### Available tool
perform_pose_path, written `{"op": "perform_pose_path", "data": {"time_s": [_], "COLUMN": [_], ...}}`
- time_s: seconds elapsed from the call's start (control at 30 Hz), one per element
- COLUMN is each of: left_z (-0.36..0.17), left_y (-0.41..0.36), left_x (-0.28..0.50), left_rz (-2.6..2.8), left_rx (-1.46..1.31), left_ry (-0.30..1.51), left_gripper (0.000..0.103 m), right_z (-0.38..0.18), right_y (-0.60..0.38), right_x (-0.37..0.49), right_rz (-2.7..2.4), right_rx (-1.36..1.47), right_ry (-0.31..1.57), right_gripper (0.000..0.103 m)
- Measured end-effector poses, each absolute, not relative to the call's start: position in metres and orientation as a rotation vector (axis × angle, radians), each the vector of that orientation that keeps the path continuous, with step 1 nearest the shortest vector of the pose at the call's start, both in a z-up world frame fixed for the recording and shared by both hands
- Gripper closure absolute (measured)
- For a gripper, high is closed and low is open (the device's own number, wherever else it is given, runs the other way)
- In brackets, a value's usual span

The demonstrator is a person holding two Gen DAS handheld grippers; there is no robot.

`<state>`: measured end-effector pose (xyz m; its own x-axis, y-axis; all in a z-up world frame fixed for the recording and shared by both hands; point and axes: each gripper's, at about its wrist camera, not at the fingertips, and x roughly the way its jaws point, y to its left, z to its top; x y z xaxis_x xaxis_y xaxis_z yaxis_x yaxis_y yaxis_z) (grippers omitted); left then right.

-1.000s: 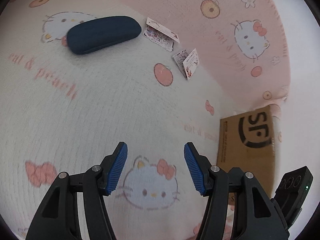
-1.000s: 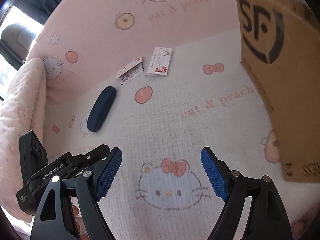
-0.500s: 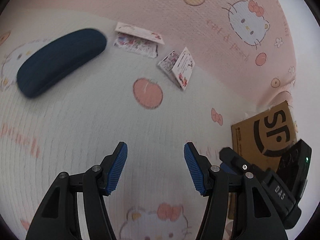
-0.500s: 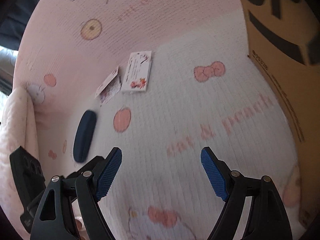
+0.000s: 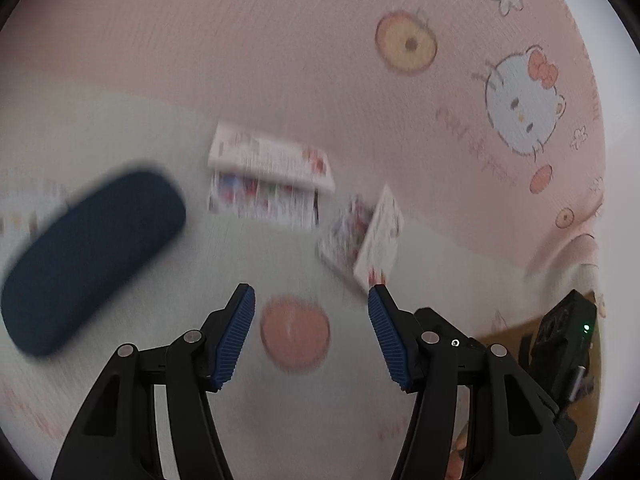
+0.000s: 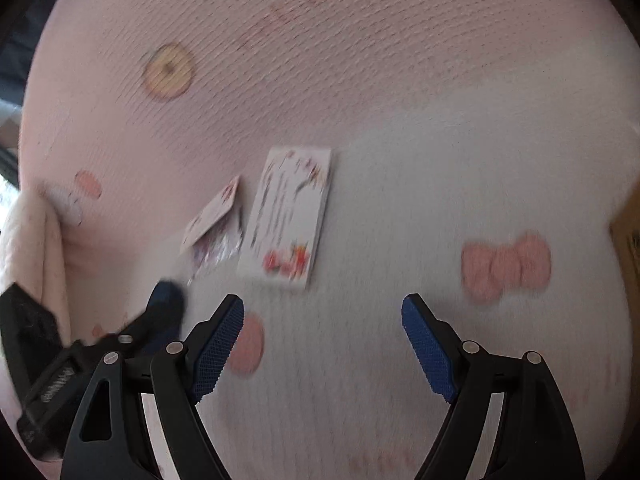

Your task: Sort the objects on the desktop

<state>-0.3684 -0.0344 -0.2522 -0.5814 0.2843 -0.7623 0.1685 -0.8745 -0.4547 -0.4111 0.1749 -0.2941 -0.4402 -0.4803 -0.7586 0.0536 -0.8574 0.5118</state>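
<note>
Right wrist view: my right gripper (image 6: 322,340) gapes empty. White flower-printed card booklet (image 6: 290,216) lies just ahead-left, long axis pointing away. Left gripper (image 5: 310,334) also gapes.

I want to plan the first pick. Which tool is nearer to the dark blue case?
Left. The left tool has the dark blue case close beside it; the right tool sits farther off.

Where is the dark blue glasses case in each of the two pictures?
Left wrist: the dark blue case lies big at the left, beside the left gripper.
Right wrist: only its tip peeks out lower left, behind the other gripper.
Shared landmark: the folded card.
</note>
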Motion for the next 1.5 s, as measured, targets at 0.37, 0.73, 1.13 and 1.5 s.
{"op": "perform_pose_path", "data": {"time_s": [0.37,0.73,1.13,1.5], "left_z": [-0.261,-0.298,-0.311,-0.314], "left_y": [-0.038,-0.025,0.0,0.017], "left_x": [-0.43,-0.437,-0.424,-0.351], "left_rz": [2.468,2.393,2.426,2.336], "left_rx": [-1.401,-1.435,-1.468,-1.544], "left_ry": [-0.838,-1.011,-0.961,-0.926], "left_gripper": [0.04,0.04,0.076,0.078], "right_z": [-0.295,-0.315,-0.334,-0.325], "right_y": [0.158,0.169,0.179,0.18], "right_x": [-0.466,-0.476,-0.458,-0.369], "right_rz": [-2.335,-2.323,-2.224,-2.282], "right_rx": [1.372,1.354,1.348,1.423], "right_ry": [-0.621,-0.851,-1.04,-0.907], "right_gripper": [0.023,0.05,0.088,0.089]}}
